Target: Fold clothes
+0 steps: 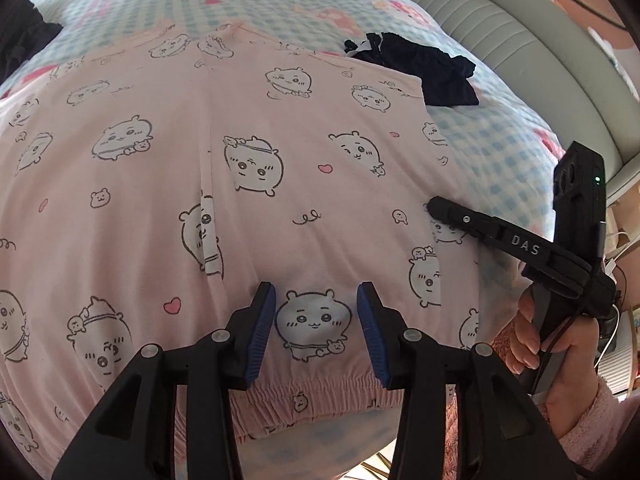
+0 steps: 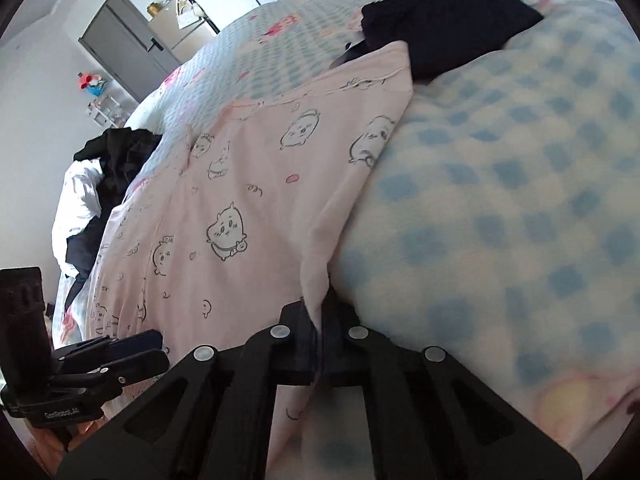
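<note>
Pink pyjama trousers [image 1: 200, 160] printed with cartoon animals lie spread flat on the bed, their elastic waistband [image 1: 320, 394] nearest me. My left gripper [image 1: 316, 320] stands open just above the cloth near the waistband, blue pads [image 1: 262, 332] apart around one printed figure, gripping nothing. My right gripper [image 2: 320, 320] is shut on the right side edge of the trousers [image 2: 240, 200], and the cloth rises in a fold between its jaws. In the left wrist view the right gripper [image 1: 434, 204] lies low at that edge, held by a hand [image 1: 552, 344]. The left gripper [image 2: 152, 350] shows at the lower left of the right wrist view.
The bed carries a blue-and-white check blanket [image 2: 500, 200]. A dark garment [image 1: 420, 68] lies by the trousers' far right corner. Another dark and white pile [image 2: 116, 156] sits at the bed's far side. A grey padded headboard [image 1: 500, 40] runs along the right, a grey cabinet [image 2: 124, 48] beyond.
</note>
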Tool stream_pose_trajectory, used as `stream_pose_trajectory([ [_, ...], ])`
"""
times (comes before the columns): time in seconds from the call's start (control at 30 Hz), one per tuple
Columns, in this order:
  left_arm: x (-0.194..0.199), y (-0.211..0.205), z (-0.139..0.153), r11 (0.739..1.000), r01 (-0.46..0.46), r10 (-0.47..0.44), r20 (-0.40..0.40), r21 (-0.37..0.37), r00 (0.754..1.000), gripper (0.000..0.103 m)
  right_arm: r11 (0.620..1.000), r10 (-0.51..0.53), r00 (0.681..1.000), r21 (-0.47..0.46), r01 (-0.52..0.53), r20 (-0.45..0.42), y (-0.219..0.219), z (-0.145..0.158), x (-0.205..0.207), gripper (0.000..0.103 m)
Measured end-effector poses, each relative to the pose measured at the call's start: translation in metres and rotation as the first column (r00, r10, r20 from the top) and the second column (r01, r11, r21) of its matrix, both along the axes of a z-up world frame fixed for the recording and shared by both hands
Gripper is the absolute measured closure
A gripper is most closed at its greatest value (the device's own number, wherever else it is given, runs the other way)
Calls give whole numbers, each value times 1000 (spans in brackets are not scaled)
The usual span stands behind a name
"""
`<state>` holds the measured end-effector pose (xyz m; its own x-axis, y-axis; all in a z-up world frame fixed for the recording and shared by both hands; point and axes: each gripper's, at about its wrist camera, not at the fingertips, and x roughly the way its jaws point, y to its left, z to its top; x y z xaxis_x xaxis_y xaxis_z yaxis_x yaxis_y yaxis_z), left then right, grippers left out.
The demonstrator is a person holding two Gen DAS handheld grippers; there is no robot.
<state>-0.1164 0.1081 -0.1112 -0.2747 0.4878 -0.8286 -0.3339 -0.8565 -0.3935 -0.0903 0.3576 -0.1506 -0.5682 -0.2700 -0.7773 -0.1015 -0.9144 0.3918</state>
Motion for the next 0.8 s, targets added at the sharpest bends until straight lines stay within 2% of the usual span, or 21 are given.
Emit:
stream_pose_trajectory([
  [0.03, 1, 0, -5, 1000, 11, -11, 6, 15, 1000, 47, 999, -11, 1000, 33, 11, -14, 0, 4, 5, 103],
  [0.1, 5, -2, -16, 1000, 3, -3, 1, 21, 1000, 45, 994, -12, 1000, 110, 15, -24, -4, 8, 11, 103],
  [0.17, 10, -7, -15, 999, -17, 18, -17, 51, 1000, 45, 989, -11, 1000, 144, 10, 5, -6, 2, 9, 103],
  [0.3, 21, -18, 4, 994, -29, 36, -63, 108, 997, 46, 991, -65, 998, 113, 66, -15, 5, 10, 18, 103],
  [0.37, 25, -23, 7, 985, -51, 60, -54, 164, 997, 46, 989, -104, 993, 104, 110, -59, 8, 25, 31, 97],
  [0.43, 27, -21, 1, 979, -73, 78, -24, 191, 997, 46, 984, -171, 981, 37, 175, -87, 2, 38, 49, 92],
  [0.47, 27, -17, -5, 978, -83, 85, 0, 193, 996, 46, 988, -153, 985, -15, 152, -82, -6, 39, 55, 92],
  [0.5, 28, -12, -11, 977, -93, 91, 20, 191, 996, 46, 990, -134, 988, -65, 129, -78, -15, 39, 61, 92],
  [0.57, 32, -1, -8, 991, -68, 73, -33, 118, 997, 47, 999, -45, 997, -26, 43, -67, -37, 35, 69, 91],
  [0.63, 36, -6, 3, 992, -82, 90, -88, 93, 992, 47, 1000, 22, 1000, 20, -22, -14, -50, 27, 67, 90],
  [0.73, 42, -23, 19, 989, -134, 144, -178, 69, 973, 47, 999, 12, 997, 40, -15, 73, -47, 12, 68, 90],
  [0.8, 37, -36, 17, 983, -183, 184, -176, 24, 967, 46, 998, -18, 993, 56, 12, 118, -40, 4, 70, 93],
])
